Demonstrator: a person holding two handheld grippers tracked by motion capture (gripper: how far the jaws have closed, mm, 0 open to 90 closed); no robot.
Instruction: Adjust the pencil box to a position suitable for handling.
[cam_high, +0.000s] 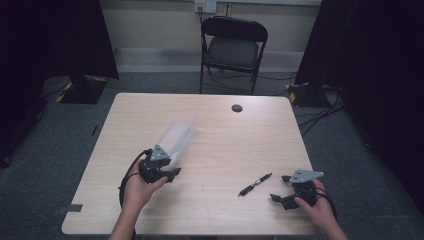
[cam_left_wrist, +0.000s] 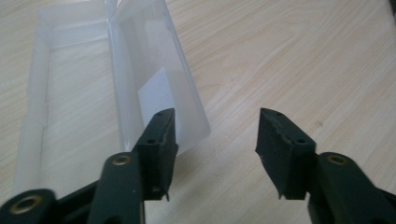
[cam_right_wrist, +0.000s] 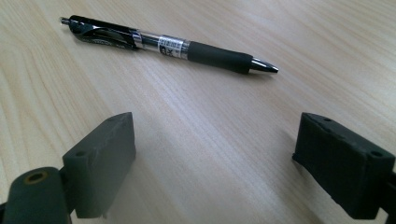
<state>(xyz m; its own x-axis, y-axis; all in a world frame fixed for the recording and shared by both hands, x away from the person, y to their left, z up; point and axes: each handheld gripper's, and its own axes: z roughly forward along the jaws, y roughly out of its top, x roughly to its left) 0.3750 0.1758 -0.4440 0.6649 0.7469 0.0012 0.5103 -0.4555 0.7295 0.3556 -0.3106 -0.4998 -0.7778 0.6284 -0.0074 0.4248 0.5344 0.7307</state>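
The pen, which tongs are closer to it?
Right. The right tongs sit open just beside the pen; the left tongs are across the table by the clear box.

I see bare counter (cam_high: 225, 135) from my twelve to three o'clock. The open clear case (cam_high: 176, 140) blocks eleven o'clock; the pen (cam_high: 255, 184) lies at four.

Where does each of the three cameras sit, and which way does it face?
High view: above the person's side, facing forward and down on the light wooden table; both forearms, left gripper, right gripper.
Left gripper view: rides the left gripper, facing the open clear plastic case; its black fingers spread apart.
Right gripper view: rides the right gripper, facing the black retractable pen; its fingers apart.
Shared: the high view also shows the case and pen.
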